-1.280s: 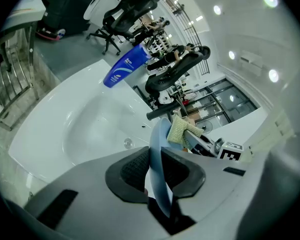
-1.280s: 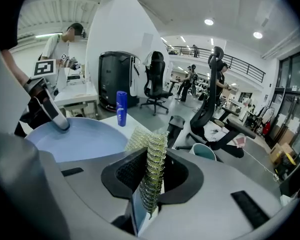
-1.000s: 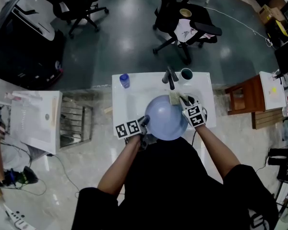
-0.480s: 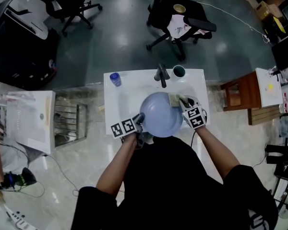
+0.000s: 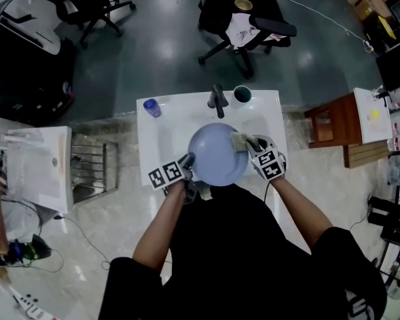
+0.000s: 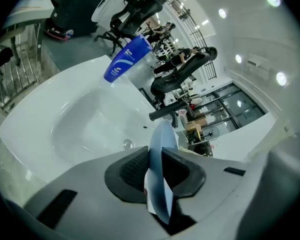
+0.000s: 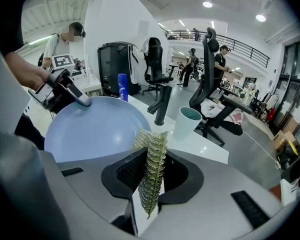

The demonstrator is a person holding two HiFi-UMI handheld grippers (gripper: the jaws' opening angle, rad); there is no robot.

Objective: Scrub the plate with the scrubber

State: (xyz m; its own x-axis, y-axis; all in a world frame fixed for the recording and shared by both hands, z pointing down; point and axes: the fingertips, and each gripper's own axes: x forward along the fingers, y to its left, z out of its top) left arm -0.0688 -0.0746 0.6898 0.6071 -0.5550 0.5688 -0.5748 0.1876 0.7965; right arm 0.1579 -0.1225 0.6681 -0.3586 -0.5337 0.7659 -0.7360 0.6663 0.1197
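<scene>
Clad in a black short-sleeved top (image 5: pixel 240 245), with a grey-shelled left gripper (image 6: pixel 155 160) and right gripper (image 7: pixel 155 160), each fitted with dark ribbed pads (image 6: pixel 135 168) and bearing a white cube (image 5: pixel 165 175) of black square markers.

Both bare forearms rise from black sleeves at the bottom centre of the head view. The left forearm (image 5: pixel 161 225) slants up toward centre-left and the right forearm (image 5: pixel 300 209) toward centre-right. The left gripper (image 5: pixel 189 159), a grey two-jaw tool carrying a marker cube (image 5: pixel 165 175), has its jaws clamped on the rim of the pale blue round plate (image 5: pixel 213 159). The right gripper (image 5: pixel 248 143) pinches the yellowish mesh scrubber (image 7: pixel 152 164) between its ribbed pads (image 7: pixel 130 171). The cubes largely cover the wrists, which appear tipped downward.
</scene>
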